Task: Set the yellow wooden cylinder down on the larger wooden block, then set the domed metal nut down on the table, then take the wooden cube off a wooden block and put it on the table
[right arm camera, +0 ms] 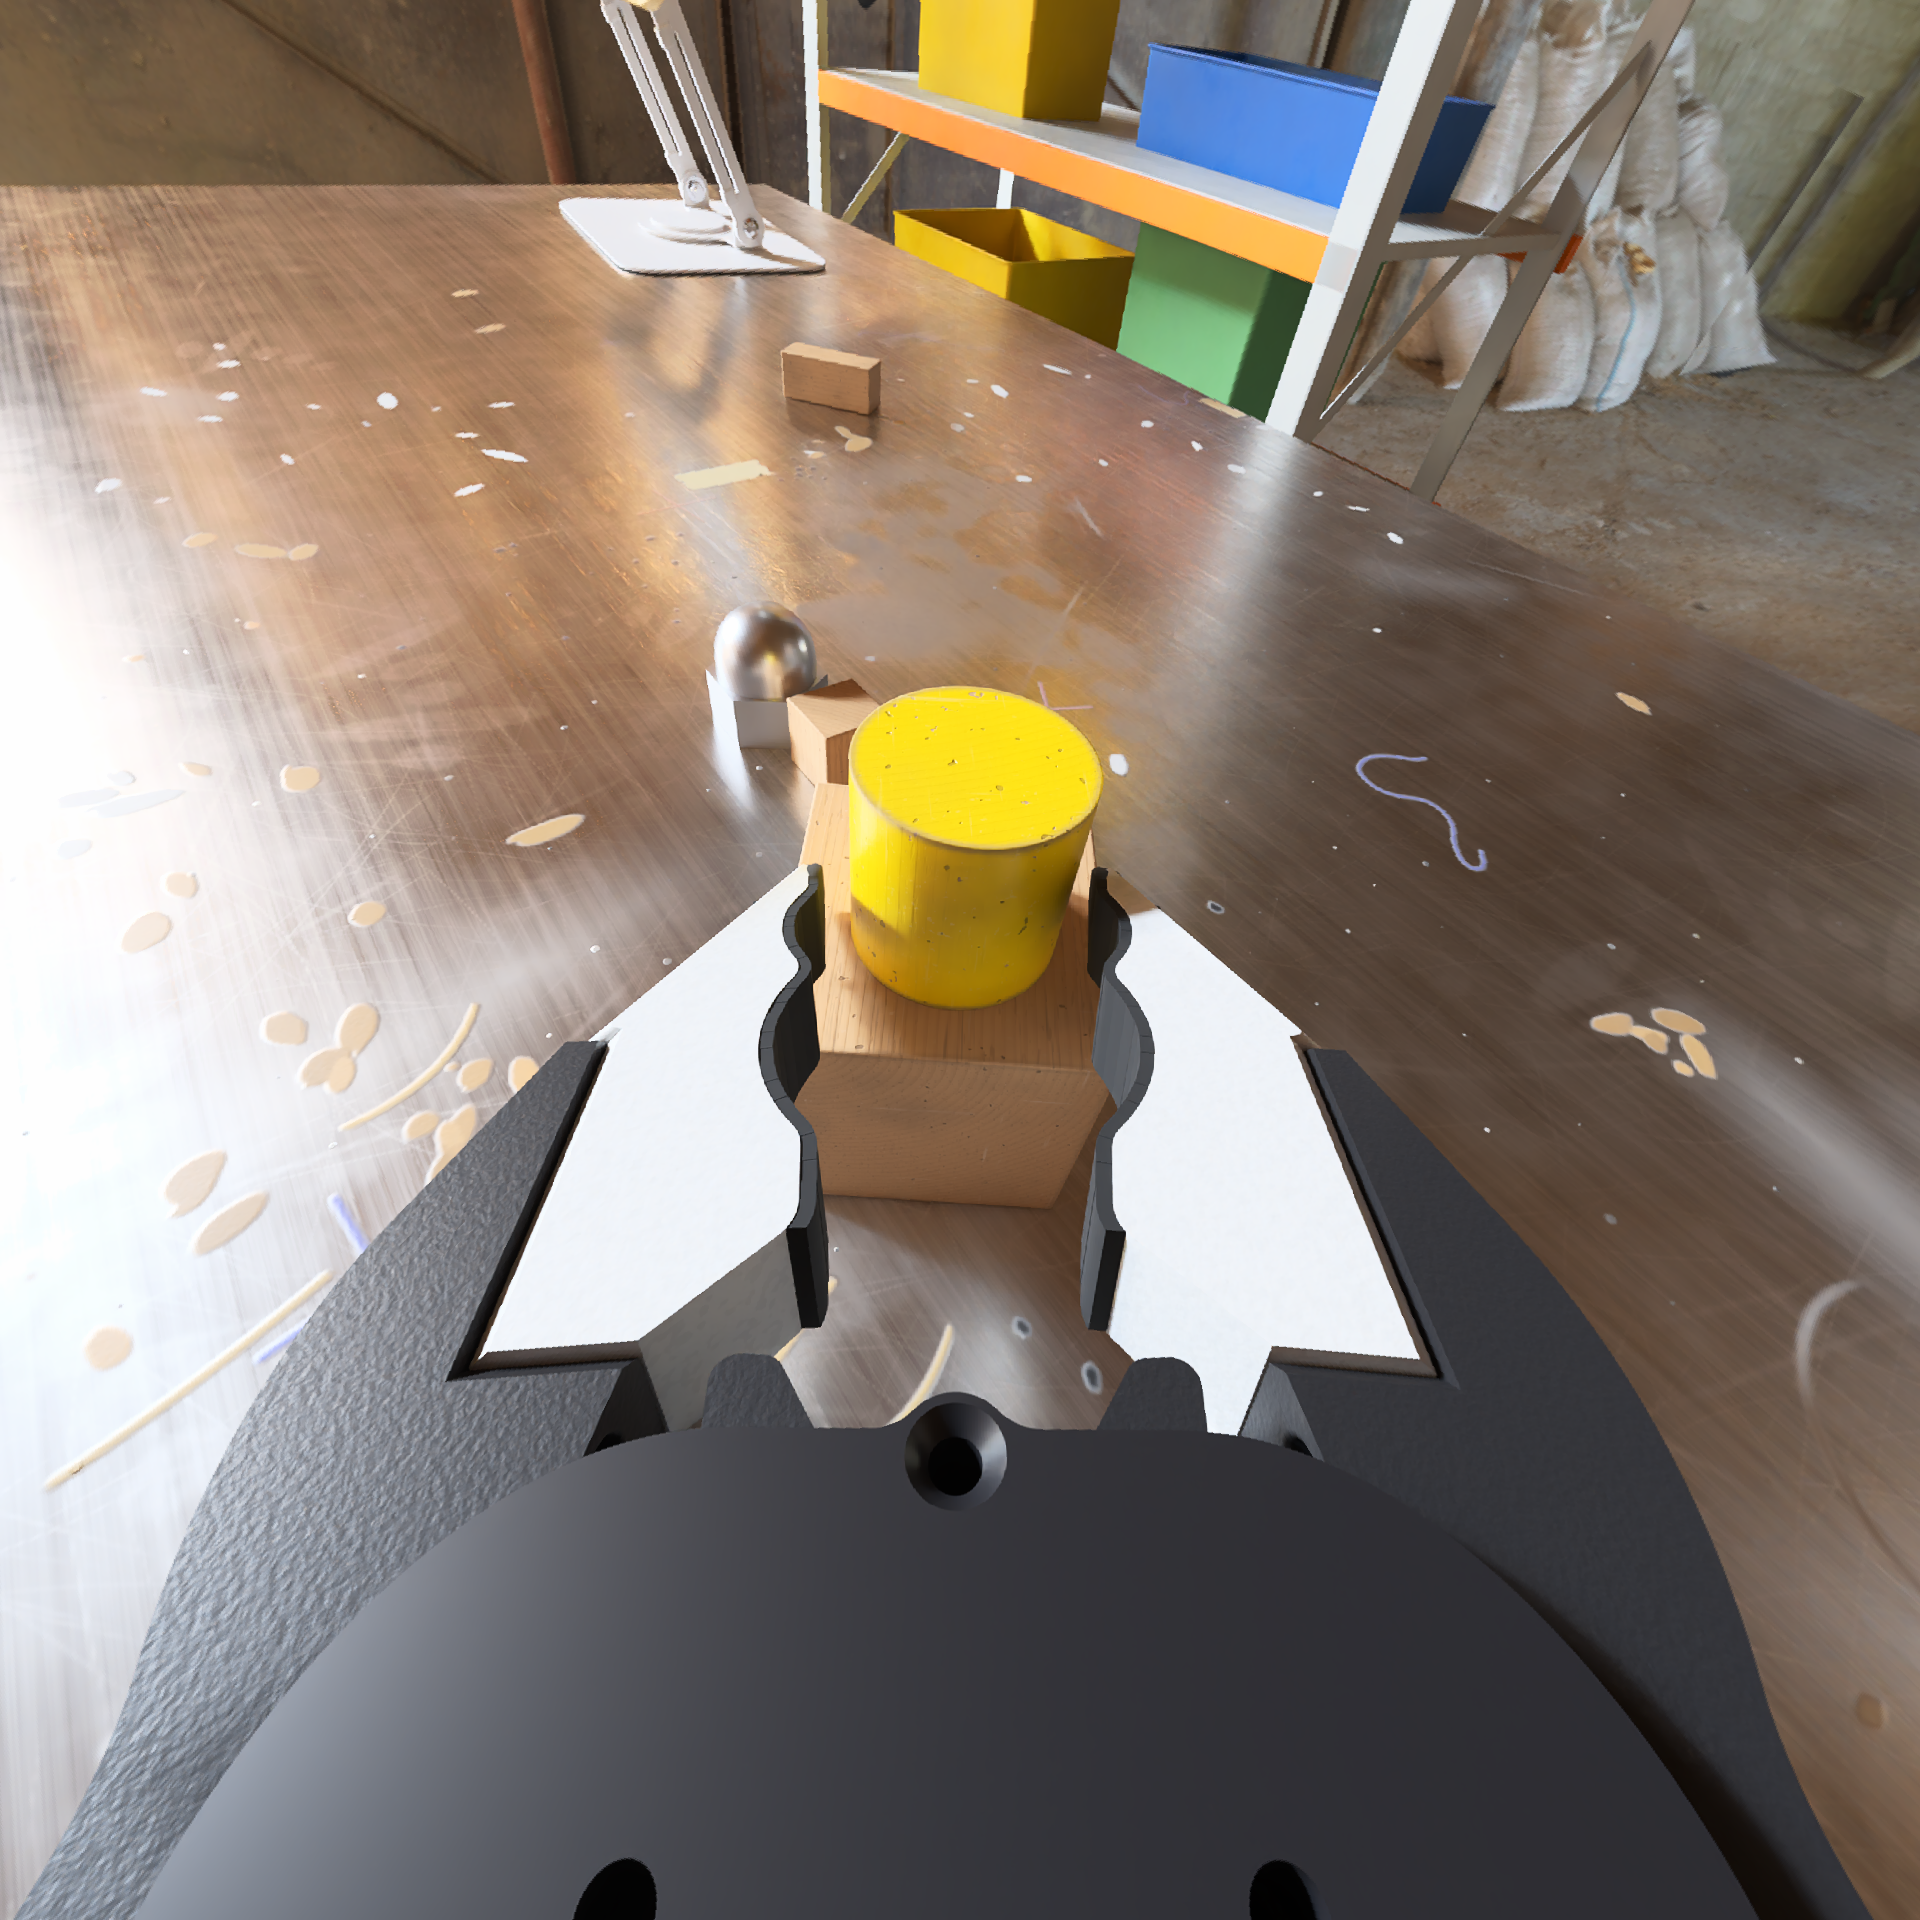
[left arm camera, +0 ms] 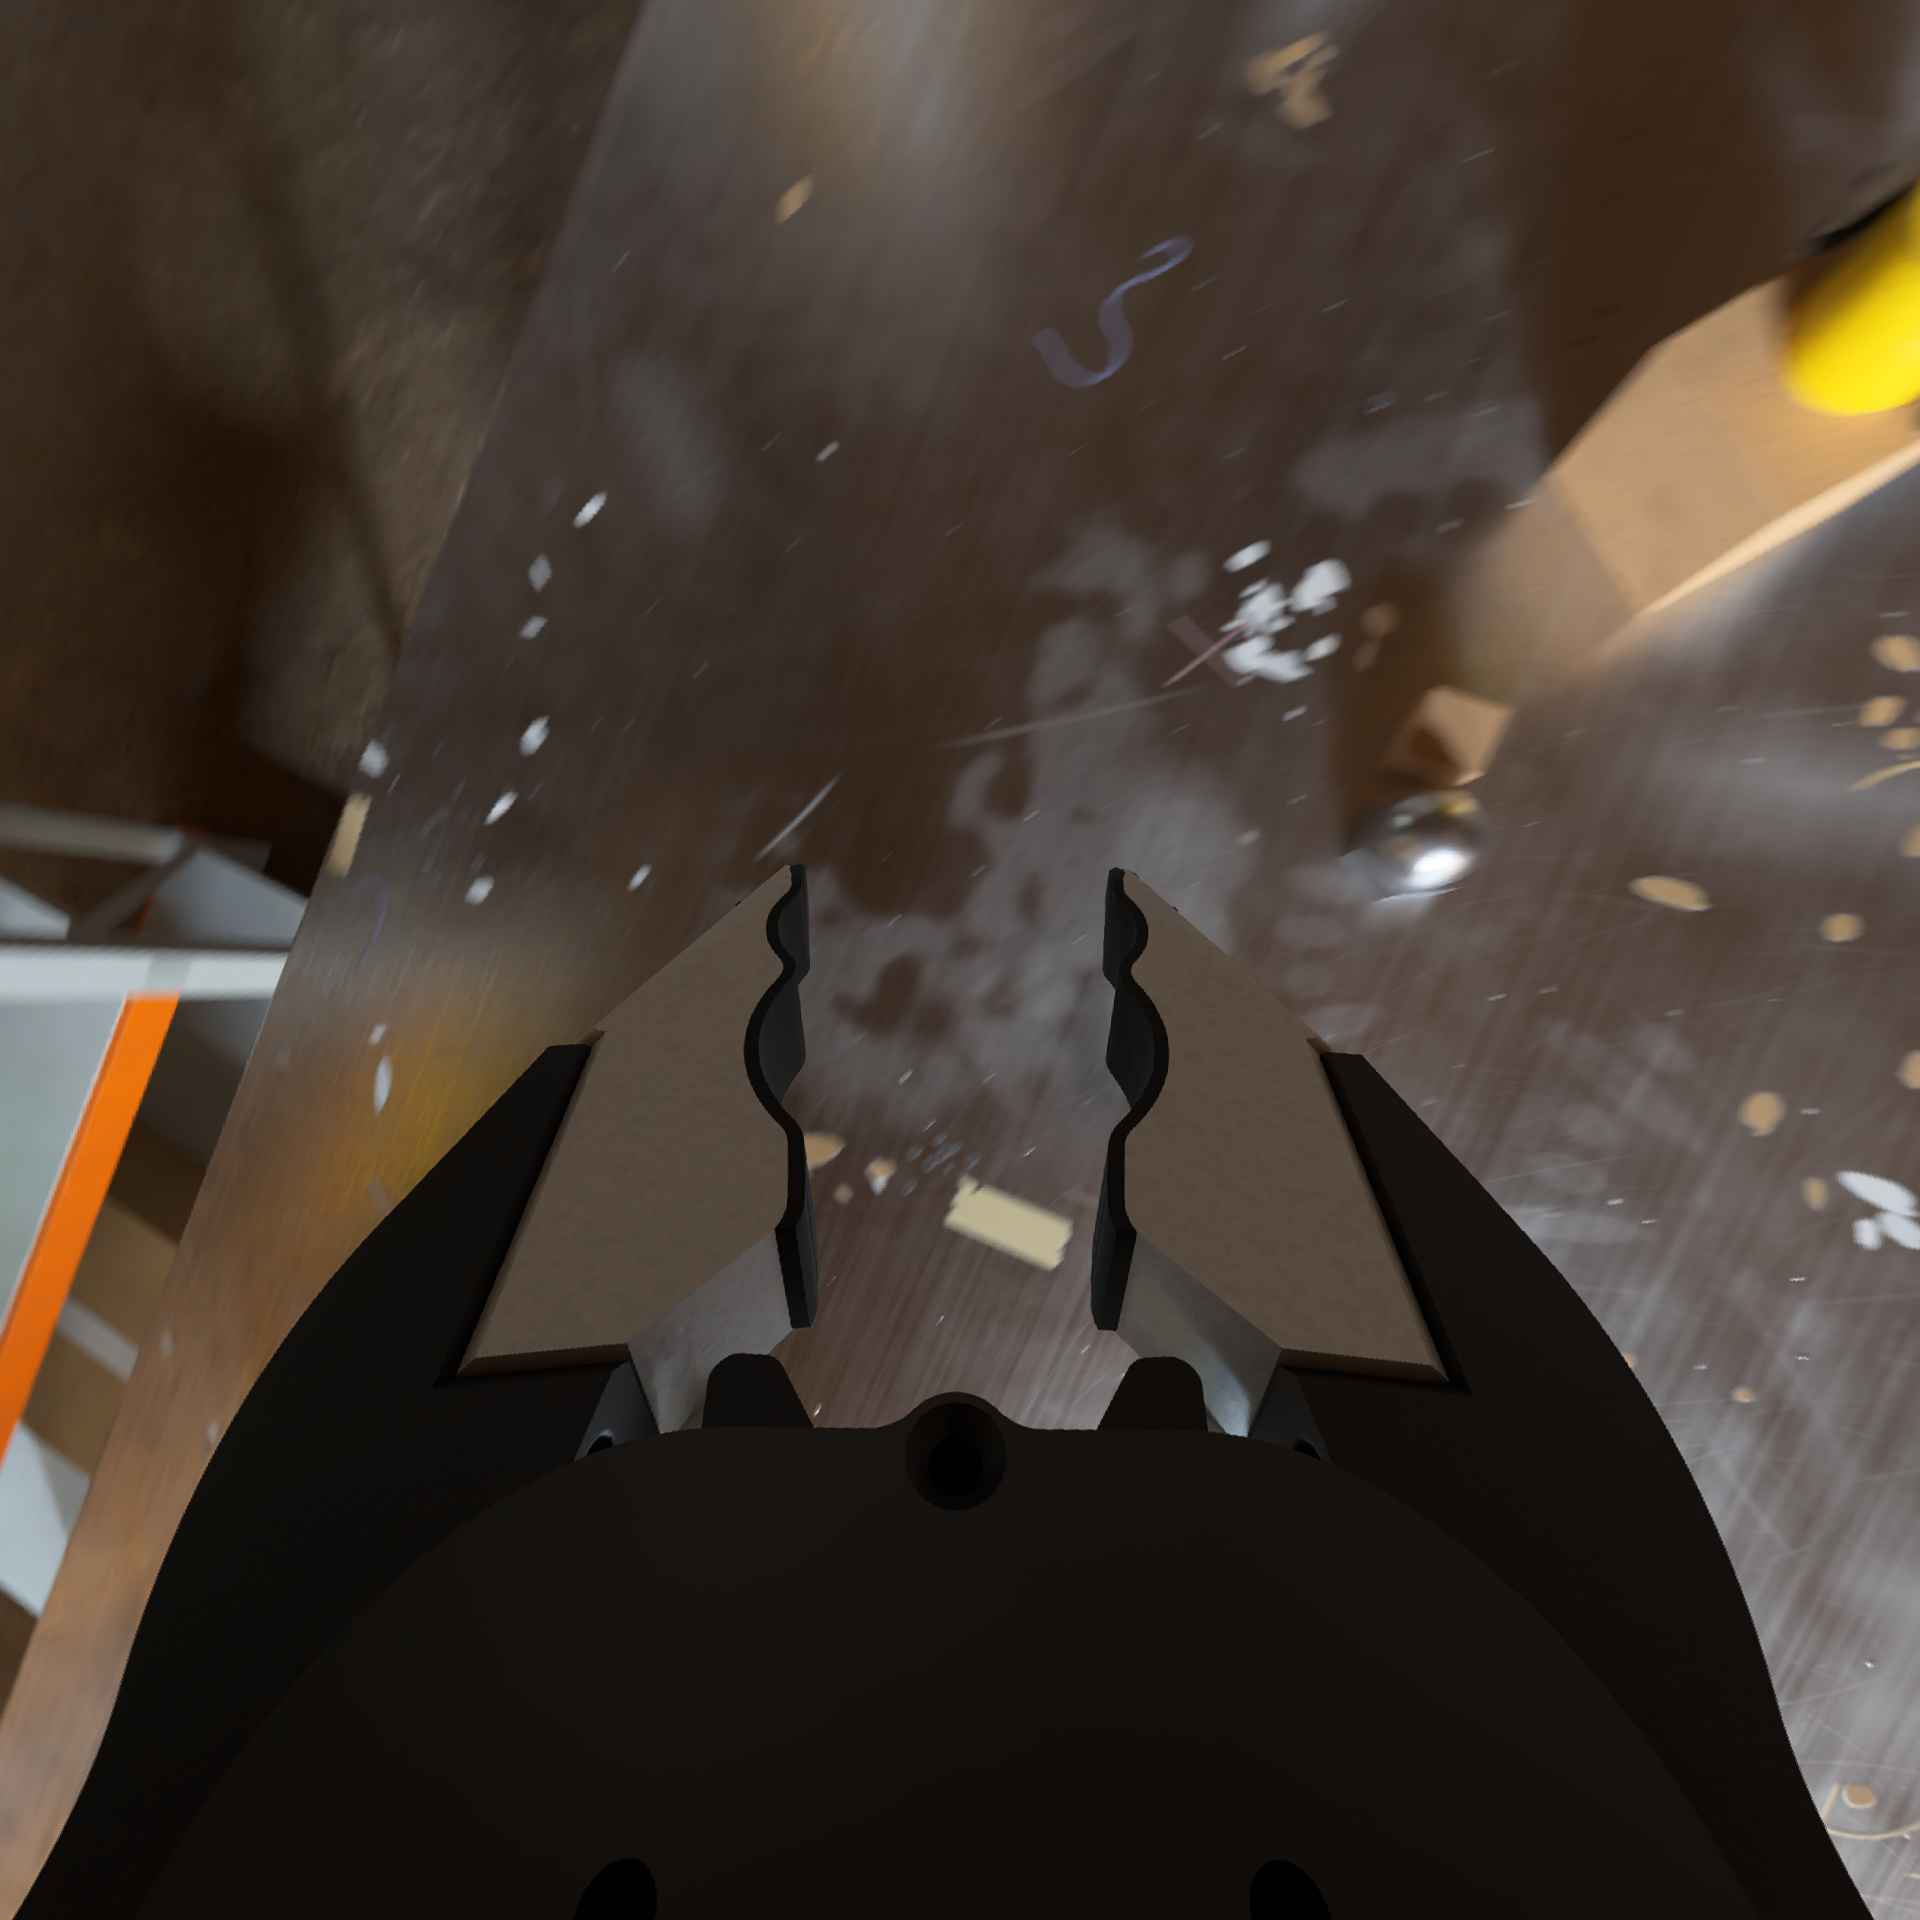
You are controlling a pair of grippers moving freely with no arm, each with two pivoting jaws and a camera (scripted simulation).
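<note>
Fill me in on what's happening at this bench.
The yellow wooden cylinder stands upright on the larger wooden block. The right gripper sits around it with jaws open, not clamping. The left gripper hovers open over bare table. The domed metal nut and the wooden cube lie beyond, untouched.

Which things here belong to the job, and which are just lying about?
Job:
yellow wooden cylinder, standing on the larger wooden block
domed metal nut
wooden cube
right gripper, jaws open
left gripper, jaws open, empty

Lying about:
small wooden block
desk lamp base
shelf bins
</note>
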